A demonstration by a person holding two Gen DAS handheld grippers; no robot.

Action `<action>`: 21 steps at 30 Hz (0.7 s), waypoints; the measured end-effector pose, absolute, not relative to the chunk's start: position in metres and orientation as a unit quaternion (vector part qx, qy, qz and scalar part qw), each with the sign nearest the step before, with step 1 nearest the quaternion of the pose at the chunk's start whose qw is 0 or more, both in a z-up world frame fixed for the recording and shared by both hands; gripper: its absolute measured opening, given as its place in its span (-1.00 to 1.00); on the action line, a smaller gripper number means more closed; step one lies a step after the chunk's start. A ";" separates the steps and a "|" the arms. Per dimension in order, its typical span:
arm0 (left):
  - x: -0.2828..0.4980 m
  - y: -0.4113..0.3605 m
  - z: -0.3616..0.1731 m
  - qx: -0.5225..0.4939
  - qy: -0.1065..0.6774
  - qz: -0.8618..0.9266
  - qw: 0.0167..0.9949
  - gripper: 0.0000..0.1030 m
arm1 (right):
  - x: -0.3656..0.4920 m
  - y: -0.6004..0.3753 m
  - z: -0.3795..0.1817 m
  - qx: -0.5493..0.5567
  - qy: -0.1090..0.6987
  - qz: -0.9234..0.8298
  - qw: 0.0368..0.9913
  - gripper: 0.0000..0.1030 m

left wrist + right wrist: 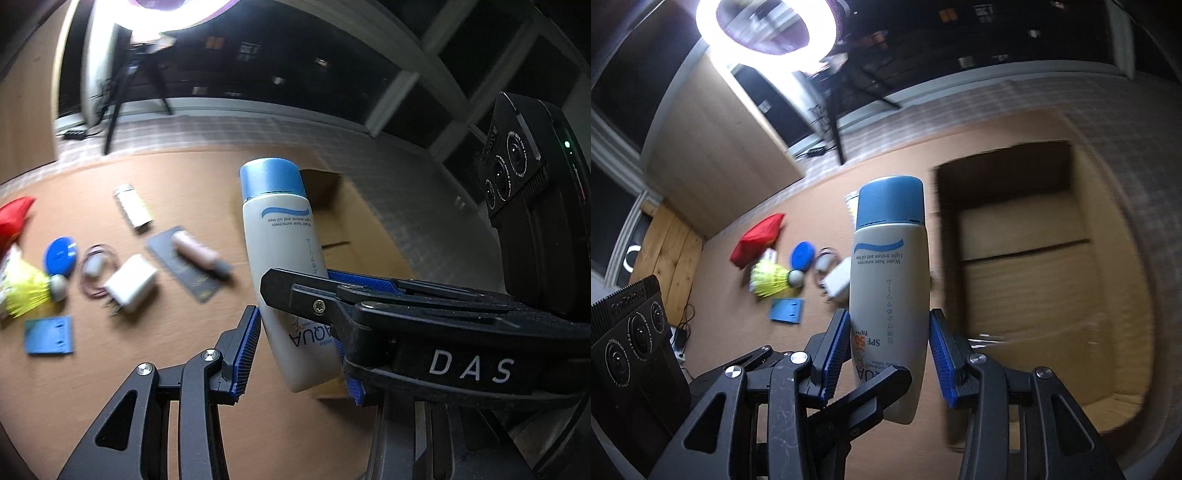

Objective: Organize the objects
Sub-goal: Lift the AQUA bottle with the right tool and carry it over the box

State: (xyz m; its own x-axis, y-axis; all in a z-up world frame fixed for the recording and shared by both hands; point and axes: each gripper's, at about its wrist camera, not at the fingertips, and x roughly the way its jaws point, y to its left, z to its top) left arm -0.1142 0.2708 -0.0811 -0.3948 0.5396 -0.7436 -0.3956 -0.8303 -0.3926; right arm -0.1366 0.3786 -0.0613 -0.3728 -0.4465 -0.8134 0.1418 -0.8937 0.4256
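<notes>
A white sunscreen bottle (280, 236) with a blue cap is held up off the brown surface, cap pointing away. My left gripper (299, 354) is shut on its lower body, blue pads on either side. My right gripper (314, 284) comes in from the right and crosses the bottle just above. In the right wrist view the bottle (890, 266) stands between the blue pads of my right gripper (890, 354), which is shut on it. A black finger (879, 384) of the left gripper crosses below. An open cardboard box (1034, 280) lies right of the bottle.
Left of the bottle lie a red pouch (759, 240), yellow shuttlecock (772, 280), blue disc (802, 254), blue card (786, 310), white charger (129, 282), thin bracelet (98, 271), dark booklet (184, 262) with a pink tube (195, 254), and a silvery case (132, 206). A ring light (764, 26) stands beyond.
</notes>
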 end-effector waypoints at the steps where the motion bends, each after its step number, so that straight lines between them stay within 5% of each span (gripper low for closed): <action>1: -0.114 0.279 -0.081 -0.473 -0.074 0.830 0.285 -0.14 | -0.136 0.387 -0.062 0.530 -0.146 -0.817 0.176 -0.22; 21: -0.104 0.362 -0.106 -0.505 -0.024 0.803 0.317 -0.13 | -0.126 0.453 -0.091 0.548 -0.178 -0.807 0.128 -0.22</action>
